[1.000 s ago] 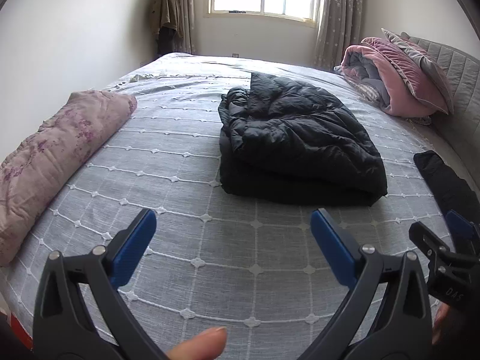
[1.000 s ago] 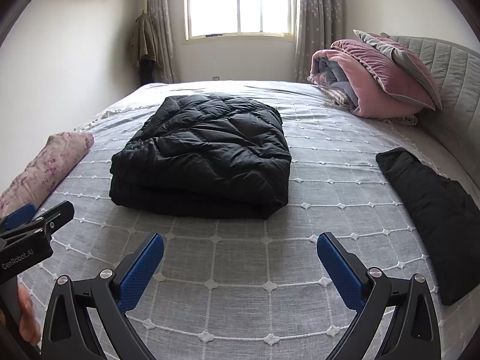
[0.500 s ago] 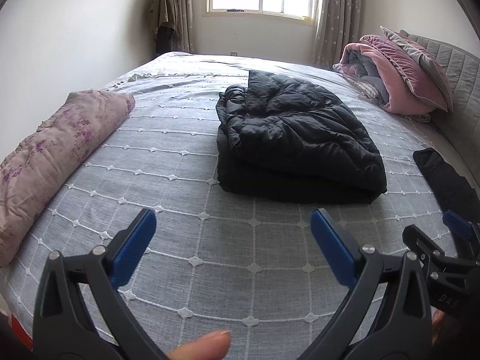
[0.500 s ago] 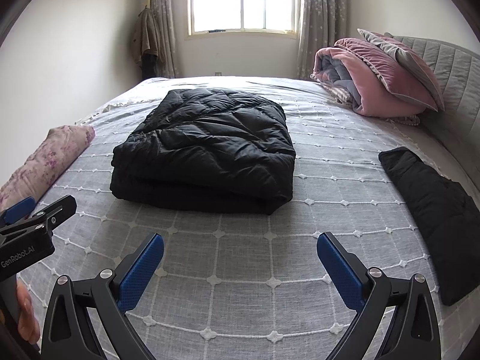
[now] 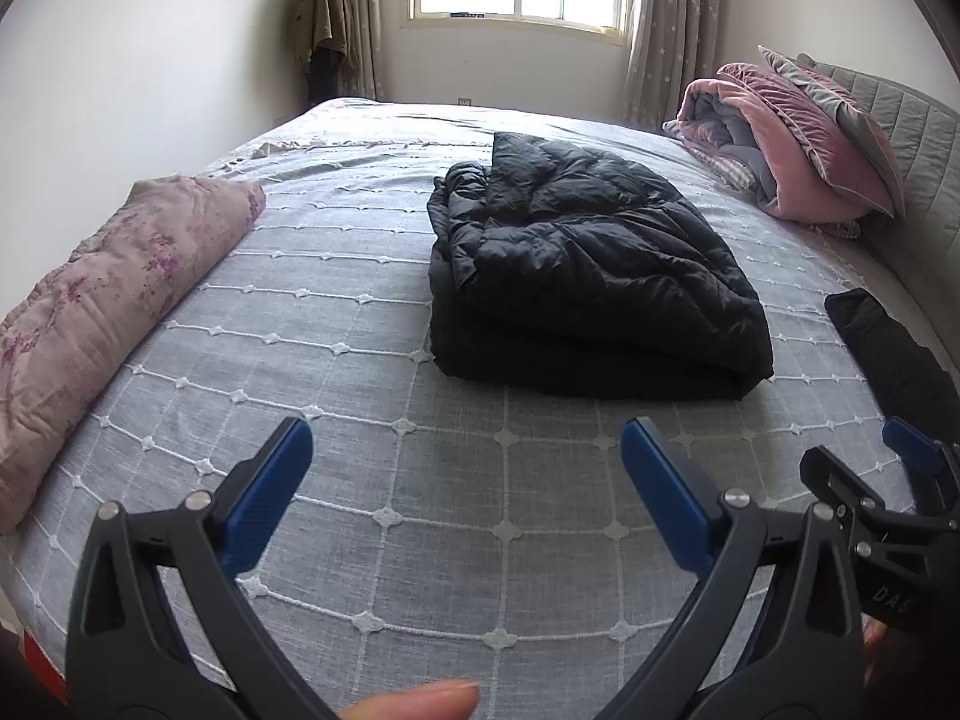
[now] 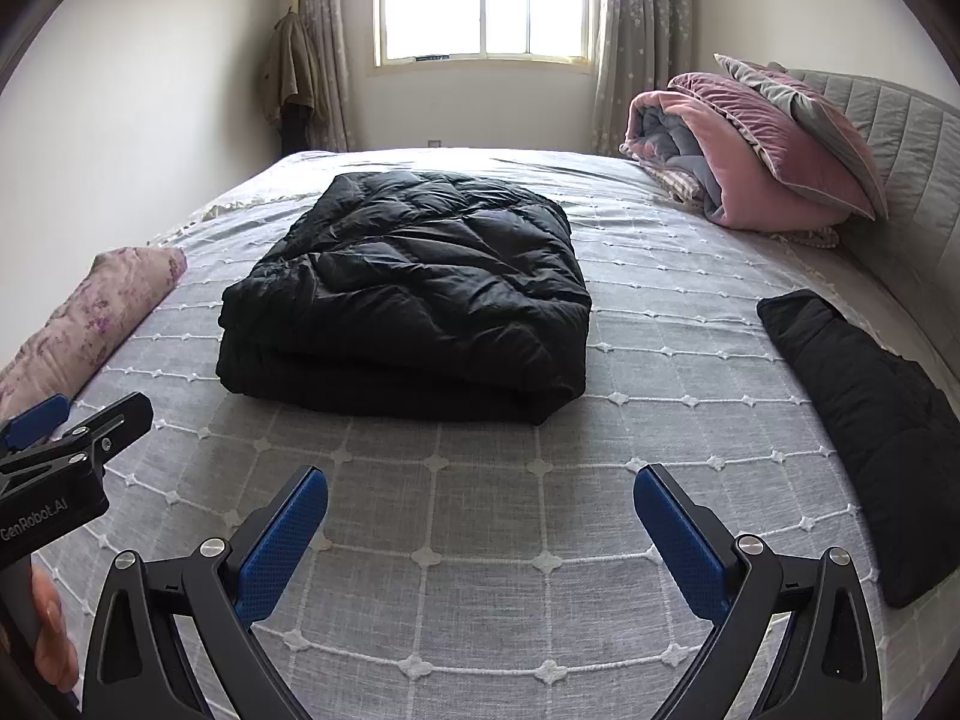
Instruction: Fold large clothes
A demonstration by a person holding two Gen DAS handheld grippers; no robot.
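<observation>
both views drift a little nearer the folded black jacket (image 6: 408, 294) at twelve o'clock on the bed (image 6: 480, 516); our left claw (image 5: 468, 474) and right claw (image 6: 480, 522) gape empty.

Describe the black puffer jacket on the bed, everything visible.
The black jacket is a quilted, puffy garment with a slightly shiny shell, folded into a thick, roughly rectangular bundle of stacked layers. It lies flat near the middle of the grey bedspread, resting only on it. Both grippers are open, short of it and not touching it.
</observation>
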